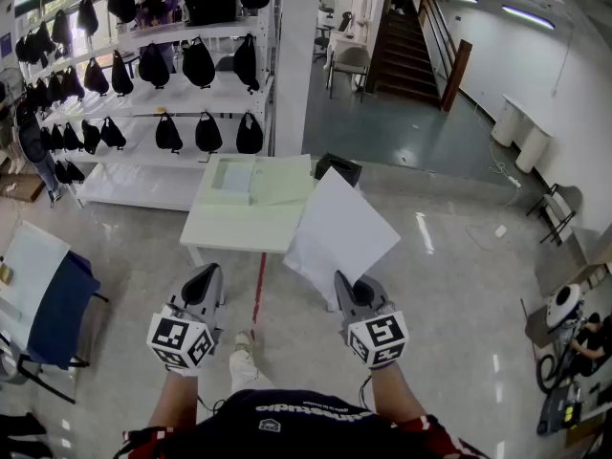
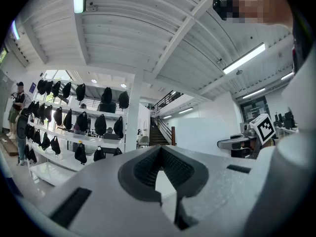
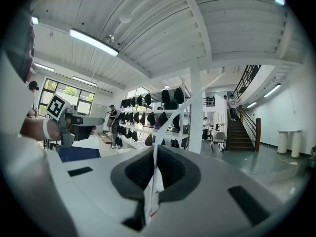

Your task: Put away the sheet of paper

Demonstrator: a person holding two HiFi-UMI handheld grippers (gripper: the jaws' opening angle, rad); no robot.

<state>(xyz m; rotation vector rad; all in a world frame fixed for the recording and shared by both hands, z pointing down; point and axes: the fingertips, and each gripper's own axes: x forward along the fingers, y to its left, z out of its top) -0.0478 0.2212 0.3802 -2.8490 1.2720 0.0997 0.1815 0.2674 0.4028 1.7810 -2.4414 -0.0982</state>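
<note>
Head view, right gripper (image 1: 344, 287) fingers (image 3: 131, 174) pinching the near edge of the white sheet of paper (image 1: 339, 232), sheet hovering beside the pale bench (image 1: 229, 226), left gripper (image 1: 204, 280) fingers (image 2: 143, 169) pressing together, gripping nothing.

Sheet of paper (image 1: 341, 232) beside the table's (image 1: 239, 226) right edge; shelves (image 1: 153, 103) behind the table.

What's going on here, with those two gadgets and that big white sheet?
A person stands facing a white table, with a two-jaw gripper in each hand. The right gripper is clamped on the edge of a sheet of paper and holds it in the air by the table's right side. The left gripper is shut and holds nothing. The paper is not yet put away.
</note>
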